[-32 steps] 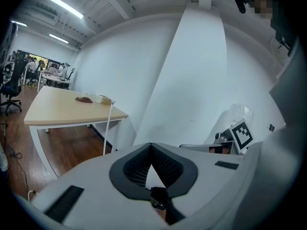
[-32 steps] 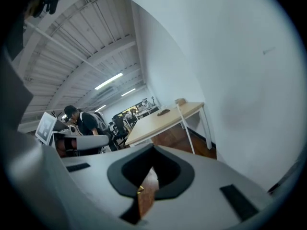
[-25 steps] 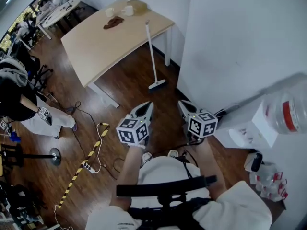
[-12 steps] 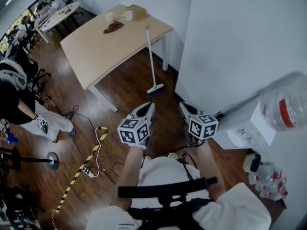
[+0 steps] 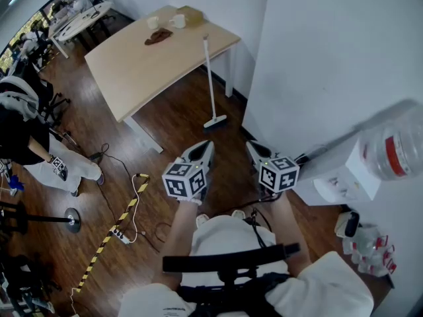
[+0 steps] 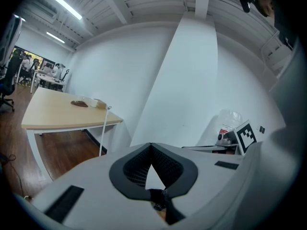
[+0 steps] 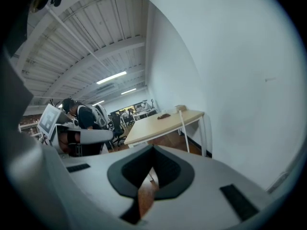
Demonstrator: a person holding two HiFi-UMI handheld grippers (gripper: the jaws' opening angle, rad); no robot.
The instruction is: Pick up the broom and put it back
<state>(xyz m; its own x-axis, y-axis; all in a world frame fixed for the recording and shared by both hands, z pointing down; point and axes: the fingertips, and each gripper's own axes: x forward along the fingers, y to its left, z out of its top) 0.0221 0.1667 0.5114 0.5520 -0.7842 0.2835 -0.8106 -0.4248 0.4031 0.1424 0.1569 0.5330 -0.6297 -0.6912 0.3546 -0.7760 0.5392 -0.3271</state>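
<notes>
The broom [image 5: 210, 78] has a white handle and a small head [image 5: 215, 121] on the wooden floor, and it leans upright against the table's right edge. In the head view it stands well ahead of both grippers. My left gripper [image 5: 205, 146] and right gripper [image 5: 252, 146] are held side by side at waist height, pointing toward it, both shut and empty. The left gripper view shows its jaw tips [image 6: 151, 145] meeting, with the broom's handle [image 6: 104, 131] far off at the left. In the right gripper view the shut jaw tips [image 7: 153, 147] point toward the table, with the handle [image 7: 183, 131] beyond them.
A light wooden table [image 5: 132, 65] carries cups and a brown cloth [image 5: 158, 37]. A white wall corner [image 5: 317, 58] rises on the right, with a water dispenser [image 5: 340, 177] and its bottle [image 5: 395, 152] beside me. Cables and a yellow-black strip [image 5: 122, 216] lie on the floor, and a person [image 5: 26, 137] stands at the left.
Both grippers keep their places and stay shut. The broom has not moved. The person at the left has shifted slightly.
</notes>
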